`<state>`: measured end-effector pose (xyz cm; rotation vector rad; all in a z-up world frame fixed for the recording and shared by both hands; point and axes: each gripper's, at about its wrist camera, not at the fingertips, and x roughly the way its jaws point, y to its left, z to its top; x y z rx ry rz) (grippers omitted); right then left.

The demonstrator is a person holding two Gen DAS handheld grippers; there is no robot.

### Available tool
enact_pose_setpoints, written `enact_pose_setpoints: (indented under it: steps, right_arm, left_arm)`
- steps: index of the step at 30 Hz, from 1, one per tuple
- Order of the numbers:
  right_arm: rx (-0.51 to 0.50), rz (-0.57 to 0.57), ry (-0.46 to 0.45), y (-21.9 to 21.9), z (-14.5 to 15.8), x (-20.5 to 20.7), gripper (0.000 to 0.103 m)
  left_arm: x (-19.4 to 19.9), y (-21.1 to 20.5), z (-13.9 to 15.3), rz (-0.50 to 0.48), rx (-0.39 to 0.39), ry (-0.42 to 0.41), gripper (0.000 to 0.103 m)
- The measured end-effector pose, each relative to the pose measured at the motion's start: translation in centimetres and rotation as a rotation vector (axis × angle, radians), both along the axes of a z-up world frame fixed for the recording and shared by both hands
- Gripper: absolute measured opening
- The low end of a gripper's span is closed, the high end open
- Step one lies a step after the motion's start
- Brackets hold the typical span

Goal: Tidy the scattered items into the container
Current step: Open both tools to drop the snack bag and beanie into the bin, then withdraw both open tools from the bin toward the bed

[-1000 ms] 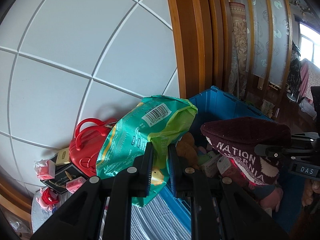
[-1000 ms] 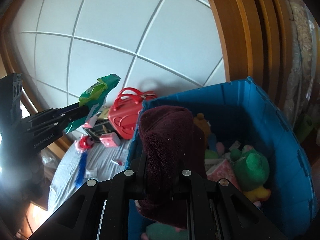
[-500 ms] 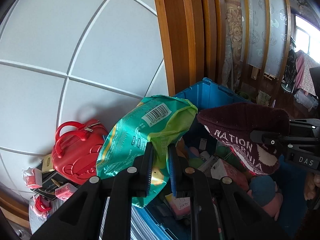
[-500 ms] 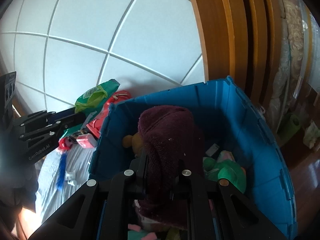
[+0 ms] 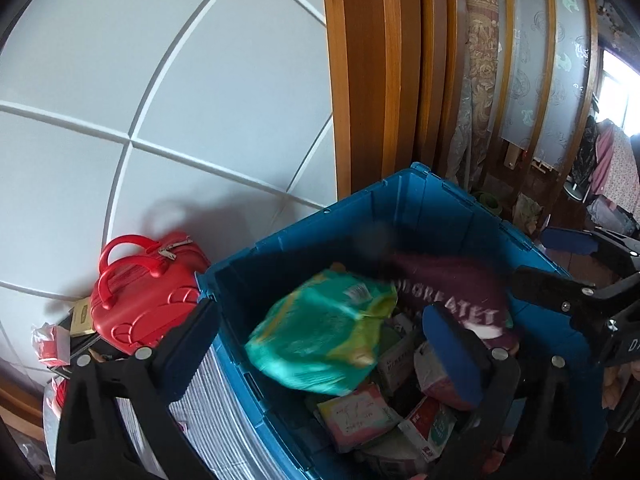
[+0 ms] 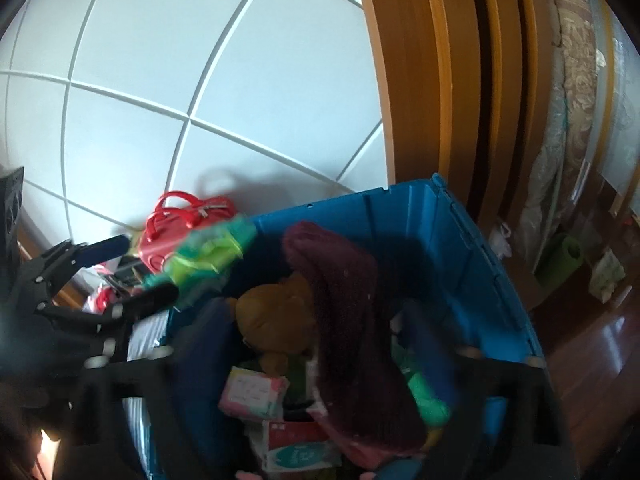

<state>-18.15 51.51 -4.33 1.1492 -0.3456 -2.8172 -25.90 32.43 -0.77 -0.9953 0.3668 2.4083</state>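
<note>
The blue bin [image 5: 404,208] holds several packets and toys. My left gripper [image 5: 324,344] is open above its left rim; the green snack bag [image 5: 320,340] is blurred, loose between the jaws and over the bin. It also shows in the right wrist view [image 6: 208,256]. My right gripper [image 6: 316,352] is open over the bin [image 6: 472,248]; the maroon beanie [image 6: 352,320] is free of the fingers and drapes onto the contents. The beanie also shows in the left wrist view [image 5: 452,292].
A red toy suitcase [image 5: 144,292] stands left of the bin against the white panelled wall [image 5: 160,100], with small packets [image 5: 50,344] on a striped cloth [image 5: 216,420]. A wooden door frame [image 5: 380,80] rises behind the bin. A brown plush [image 6: 276,312] lies inside the bin.
Both grippers have opened over the bin. The green bag has left the left gripper and is dropping in; the beanie has been let go by the right gripper.
</note>
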Motion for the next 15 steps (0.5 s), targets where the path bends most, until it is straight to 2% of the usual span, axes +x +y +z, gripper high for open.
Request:
enact_pose_setpoints:
  steps: [8,15]
  right_arm:
    - [-0.037,0.022,0.015,-1.0,0.4,3.0,0.1]
    - [-0.058,0.093,0.023,-4.9,0.4,5.2,0.1]
  left_arm:
    - [1.0,-5.3,-1.8,0.077,-0.026,-0.006,0.103]
    - [3.0,-11.7,-3.5,0.168,-0.011,-0.044,0.103]
